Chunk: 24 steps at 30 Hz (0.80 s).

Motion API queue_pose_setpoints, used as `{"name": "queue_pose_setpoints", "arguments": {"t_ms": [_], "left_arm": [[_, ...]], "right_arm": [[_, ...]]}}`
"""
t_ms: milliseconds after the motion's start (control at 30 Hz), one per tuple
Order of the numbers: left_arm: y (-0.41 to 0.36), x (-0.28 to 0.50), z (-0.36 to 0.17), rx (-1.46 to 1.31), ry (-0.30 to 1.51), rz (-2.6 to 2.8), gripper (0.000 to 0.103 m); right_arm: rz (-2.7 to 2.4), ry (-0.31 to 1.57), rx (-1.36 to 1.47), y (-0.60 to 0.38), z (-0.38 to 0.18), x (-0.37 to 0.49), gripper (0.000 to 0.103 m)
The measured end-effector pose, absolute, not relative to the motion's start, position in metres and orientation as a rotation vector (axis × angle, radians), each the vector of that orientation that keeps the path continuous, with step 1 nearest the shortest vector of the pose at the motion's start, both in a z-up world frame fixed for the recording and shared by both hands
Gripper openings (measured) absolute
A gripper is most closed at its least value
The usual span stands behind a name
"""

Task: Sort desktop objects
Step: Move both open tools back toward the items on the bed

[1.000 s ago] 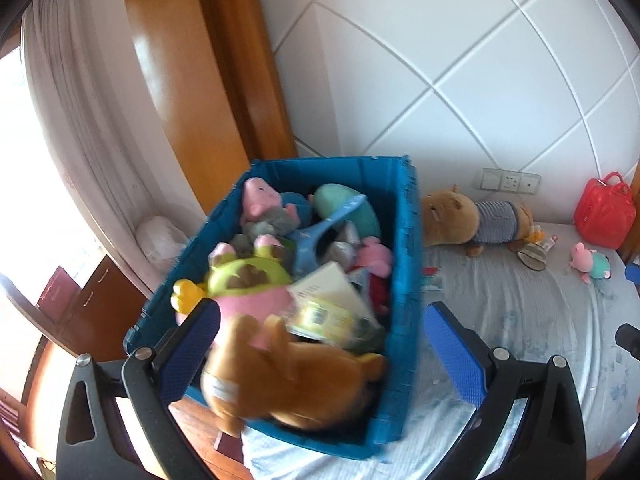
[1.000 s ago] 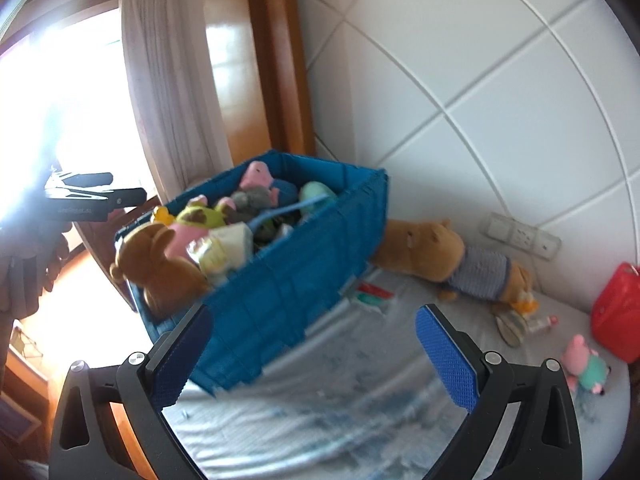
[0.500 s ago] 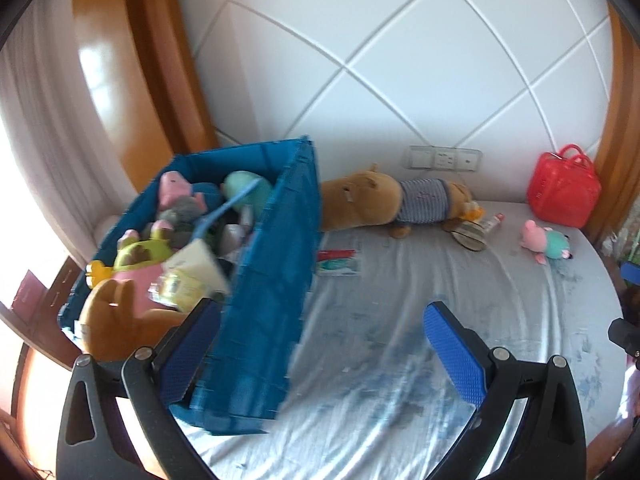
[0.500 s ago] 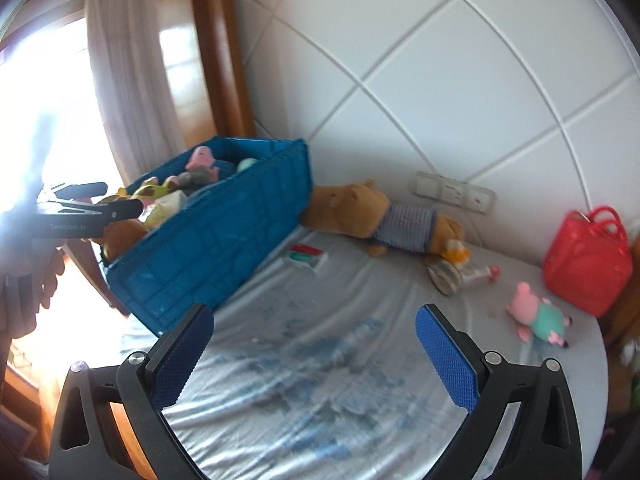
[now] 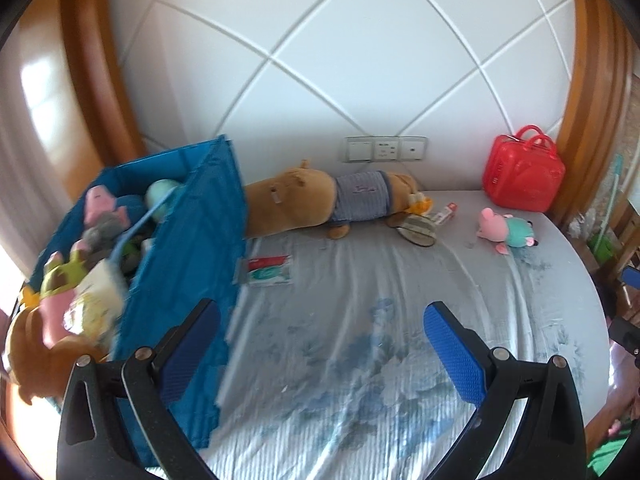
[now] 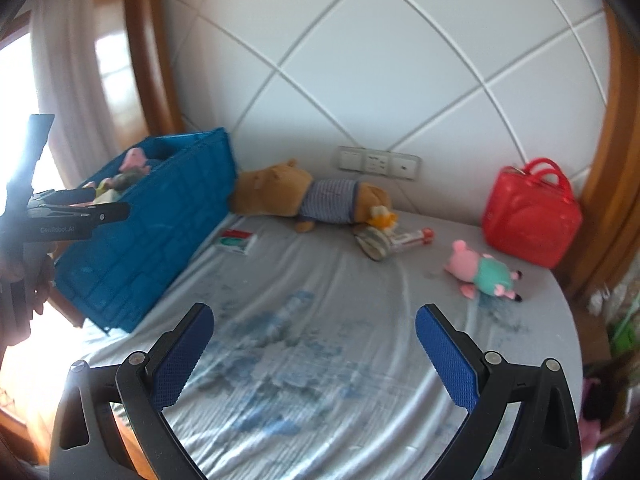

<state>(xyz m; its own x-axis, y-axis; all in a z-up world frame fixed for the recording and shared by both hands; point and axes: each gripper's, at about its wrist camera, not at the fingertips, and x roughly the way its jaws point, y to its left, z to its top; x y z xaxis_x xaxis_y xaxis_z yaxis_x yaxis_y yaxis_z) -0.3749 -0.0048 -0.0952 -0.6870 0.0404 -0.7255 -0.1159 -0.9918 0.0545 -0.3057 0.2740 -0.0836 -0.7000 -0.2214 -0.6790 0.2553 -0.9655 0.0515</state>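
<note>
Far to the left of both grippers, the blue crate (image 5: 188,264) stands at the edge of the sheet-covered surface (image 5: 360,320), heaped with soft toys (image 5: 100,216) and a packet. It evidently serves as the collecting bin, and it sits at the side so the middle stays free for reaching. Its long side runs away from the cameras toward the padded wall, and its near corner is just beside the left finger of the left gripper (image 5: 322,336).

Both tools hang above the sheet with nothing between their blue pads. The left gripper is spread wide and empty. The right gripper (image 6: 314,342) is likewise spread wide and empty. That looks like a readiness to pick the next stray item.

Ahead and slightly left of the grippers, a flat red-and-green packet (image 5: 269,271) lies just beside the crate wall. Its long axis runs left to right.

Straight ahead, against the wall, the big brown plush (image 5: 320,202) in a striped shirt lies on its side. Its body runs left to right, with the head toward the crate and touching or nearly touching it.

Just right of its feet lie a small striped piece (image 5: 416,231) and a tube (image 5: 446,213). The tube is angled up toward the right.

Farther right, the pink-and-teal pig toy (image 6: 482,272) lies flat with its head to the left, well apart from the crate. It seems the easiest reach for the right gripper. The red case (image 6: 530,210) stands upright in the far right corner.
</note>
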Motion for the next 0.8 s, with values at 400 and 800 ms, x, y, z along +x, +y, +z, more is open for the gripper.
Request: {"name": "queue_pose_setpoints", "arguments": {"t_ms": [400,800], "left_arm": [[0.113,-0.464,-0.177,-1.237,0.186,2.669,0.103],[0.219,-0.622,-0.328,-1.344,-0.091,2.746,0.103]], "right_arm": [[-2.775,0.014,1.151,0.354,-0.119,-0.340,0.102],[-2.719,0.240,1.256,0.469,-0.221,-0.380,0.102]]}}
